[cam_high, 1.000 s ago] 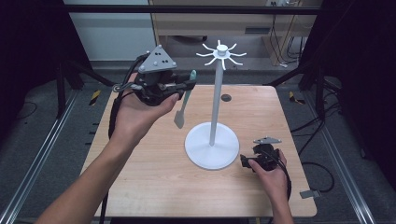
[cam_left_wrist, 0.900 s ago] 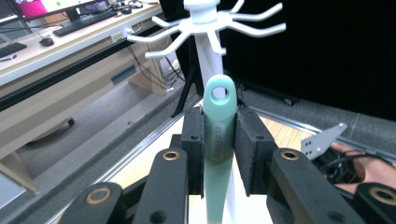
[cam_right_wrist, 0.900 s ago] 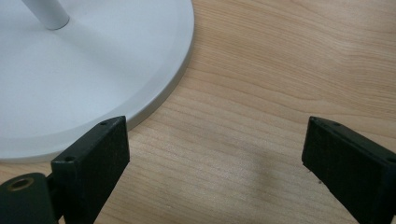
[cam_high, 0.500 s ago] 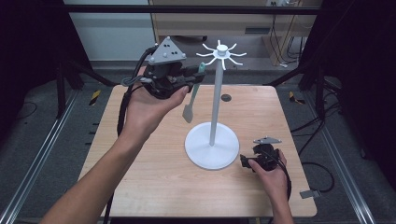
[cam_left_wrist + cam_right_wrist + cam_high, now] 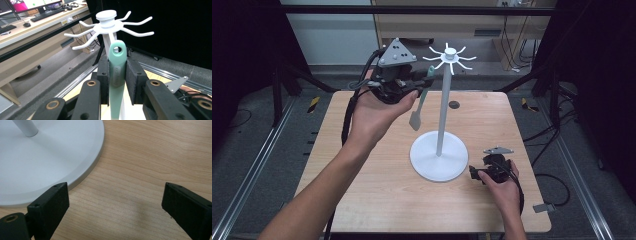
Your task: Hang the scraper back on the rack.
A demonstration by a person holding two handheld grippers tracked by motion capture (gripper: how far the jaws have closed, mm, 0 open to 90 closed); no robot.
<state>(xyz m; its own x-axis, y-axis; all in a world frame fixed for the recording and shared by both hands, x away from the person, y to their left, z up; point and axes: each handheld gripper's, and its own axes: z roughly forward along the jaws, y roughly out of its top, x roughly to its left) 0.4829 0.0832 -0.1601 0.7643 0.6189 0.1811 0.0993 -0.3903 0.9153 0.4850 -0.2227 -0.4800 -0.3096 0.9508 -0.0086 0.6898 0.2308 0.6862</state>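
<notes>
A white stand (image 5: 438, 159) with a round base, a thin pole and a crown of hooks (image 5: 449, 56) rises mid-table. My left gripper (image 5: 424, 82) is held high beside the crown, shut on a pale green spatula (image 5: 419, 102) that hangs blade down. In the left gripper view the pads (image 5: 132, 76) clamp the spatula handle (image 5: 117, 75); its hanging hole sits just below the hooks (image 5: 110, 26). My right gripper (image 5: 475, 173) rests on the table by the base, its jaws open wide on bare wood with the base rim (image 5: 82, 172) to the left of them (image 5: 115, 202).
The wooden table (image 5: 362, 195) has a small dark hole (image 5: 454, 105) behind the stand. Metal rails run along both sides. A desk with a keyboard and monitors (image 5: 30, 15) stands beyond the table's far edge.
My left gripper has risen and moved right with the spatula, bringing the handle's top close to the hooks. The right gripper has stayed by the base.
</notes>
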